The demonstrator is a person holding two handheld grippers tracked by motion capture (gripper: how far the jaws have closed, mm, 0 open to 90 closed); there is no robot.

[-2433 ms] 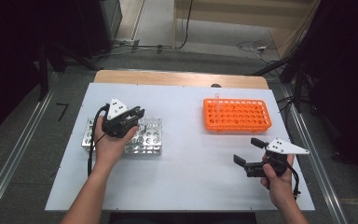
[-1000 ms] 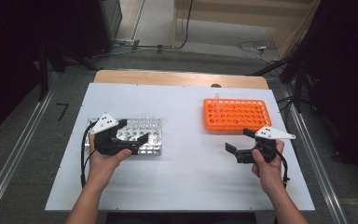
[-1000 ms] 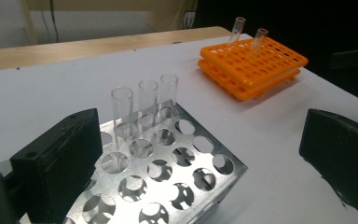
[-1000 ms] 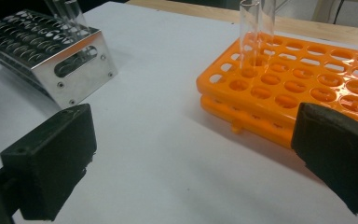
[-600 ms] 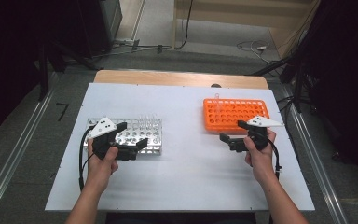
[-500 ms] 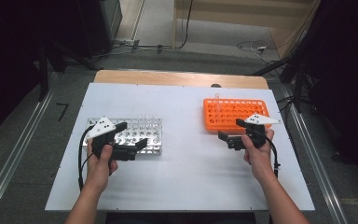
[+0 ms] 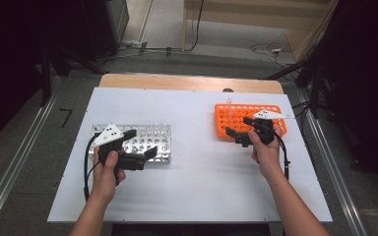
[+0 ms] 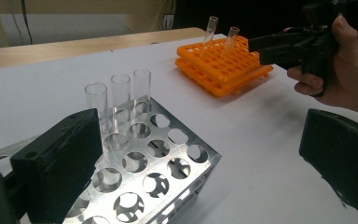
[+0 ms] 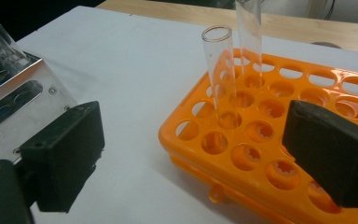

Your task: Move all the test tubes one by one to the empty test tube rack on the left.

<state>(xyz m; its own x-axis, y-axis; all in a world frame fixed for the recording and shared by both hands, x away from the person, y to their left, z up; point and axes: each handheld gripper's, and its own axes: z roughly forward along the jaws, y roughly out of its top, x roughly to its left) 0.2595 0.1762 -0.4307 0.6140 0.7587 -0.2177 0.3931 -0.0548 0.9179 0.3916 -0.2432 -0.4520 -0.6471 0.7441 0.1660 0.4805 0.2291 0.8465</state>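
Your left gripper (image 7: 140, 150) sat over the near edge of the metal rack (image 7: 150, 145) on the left of the white worktop (image 7: 197, 191), its fingers (image 8: 58, 172) released with nothing between them. Three clear tubes (image 8: 116, 100) stood upright in a row at the rack's far side; every other hole in it was bare.

The middle of the worktop lay between the two racks, which stood well apart. Beyond the worktop's far edge ran a wooden board (image 7: 187, 82), and past that the floor with cables (image 7: 266, 48). Metal rails (image 7: 15, 167) flanked the worktop on both sides.

To the right, your right gripper (image 7: 240, 133) hung at the near left corner of the orange rack (image 7: 270, 110). Its fingers (image 9: 328, 156) were spread apart and had just been closing a little, gripping nothing. Two tubes (image 9: 221, 74) stood in the orange rack's holes, one behind the other, ahead of the fingers and untouched.

From above, the orange rack's tubes were barely visible, a faint glint at its far edge. The right gripper view showed them plainly, the nearer one in a hole close to the rack's corner, with a corner of the metal rack at the left. The left gripper view showed both leaning slightly, and your right hand (image 8: 349, 77) beside the orange rack.
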